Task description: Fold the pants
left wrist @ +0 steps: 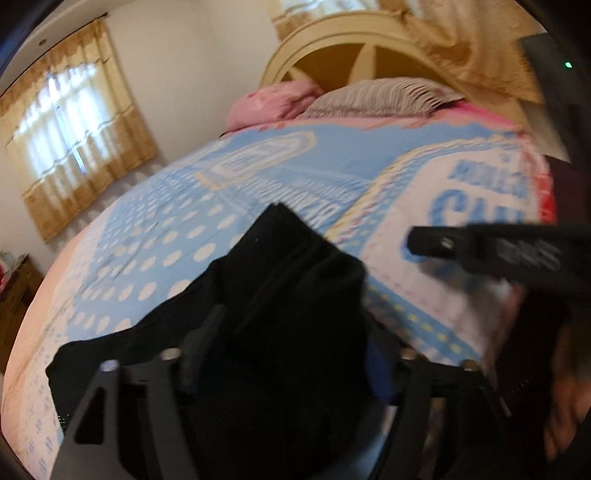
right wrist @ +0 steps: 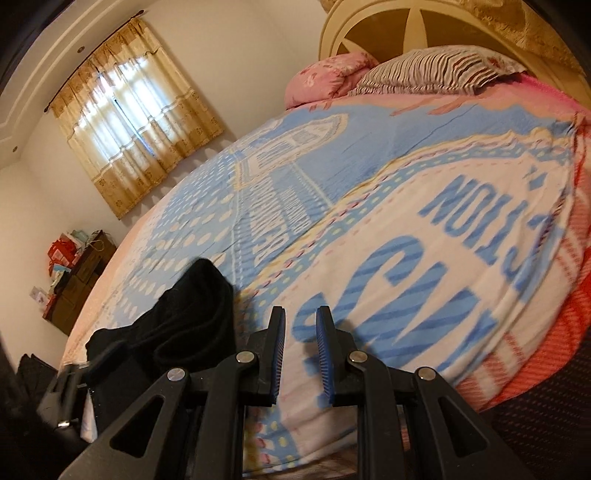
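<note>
Black pants (left wrist: 280, 295) lie bunched on the blue and white bedspread (left wrist: 221, 192), draped over and between the fingers of my left gripper (left wrist: 291, 354). The cloth hides the gap, and the jaws stand wide apart around it. In the right wrist view the pants (right wrist: 184, 317) lie at the lower left on the bedspread (right wrist: 406, 258). My right gripper (right wrist: 300, 332) is open and empty, its blue pads (right wrist: 325, 343) apart, to the right of the pants. It also shows in the left wrist view (left wrist: 480, 251) at the right.
Pink pillow (right wrist: 325, 74) and striped pillow (right wrist: 436, 70) lie at the headboard (right wrist: 388, 26). A curtained window (right wrist: 136, 125) is on the left wall. A dark cabinet (right wrist: 81, 273) with boxes stands left of the bed. A red blanket edge (right wrist: 535, 350) hangs at the right.
</note>
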A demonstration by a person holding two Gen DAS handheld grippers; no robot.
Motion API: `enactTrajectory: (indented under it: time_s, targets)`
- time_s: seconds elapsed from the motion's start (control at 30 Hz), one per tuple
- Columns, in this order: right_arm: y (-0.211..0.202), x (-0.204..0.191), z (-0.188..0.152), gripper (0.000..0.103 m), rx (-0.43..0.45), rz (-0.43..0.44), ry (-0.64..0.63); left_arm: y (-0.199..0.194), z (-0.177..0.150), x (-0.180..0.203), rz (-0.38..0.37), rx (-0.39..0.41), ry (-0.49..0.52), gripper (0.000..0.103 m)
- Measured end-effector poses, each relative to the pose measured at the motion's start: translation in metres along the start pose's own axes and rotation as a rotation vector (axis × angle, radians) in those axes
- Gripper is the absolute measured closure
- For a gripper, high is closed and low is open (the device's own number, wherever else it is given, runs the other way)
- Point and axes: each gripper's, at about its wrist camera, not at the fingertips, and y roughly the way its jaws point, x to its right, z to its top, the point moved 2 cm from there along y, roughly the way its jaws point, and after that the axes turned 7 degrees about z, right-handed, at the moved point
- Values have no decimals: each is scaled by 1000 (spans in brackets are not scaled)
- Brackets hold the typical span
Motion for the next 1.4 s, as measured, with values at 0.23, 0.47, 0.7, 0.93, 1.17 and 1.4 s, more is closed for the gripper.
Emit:
enactTrajectory:
  time_s: [0.23,0.47,0.7,0.93,1.17,1.4]
  targets:
    - [-22,-42,4,85,61,76,-168,-53,-15,-68,37,29,-137,6]
    - [7,-88,-13,85,-39,97,-326,-29,-61,-149,257,-141,-438,5]
    - [29,-40,-40,82,-130,135,-102,-10,-128,-180,402,-338,-575,7]
    - [45,-45,-40,71,-127,162,-154,-17,-138,-189,410,-351,-642,7]
    - [-11,-40,1,71,30,159,-163,-24,-96,-202,383,-242,-592,9]
    - [18,-99,-18,73,-72,193,-399,8,-47,-187,318,-163,-491,9]
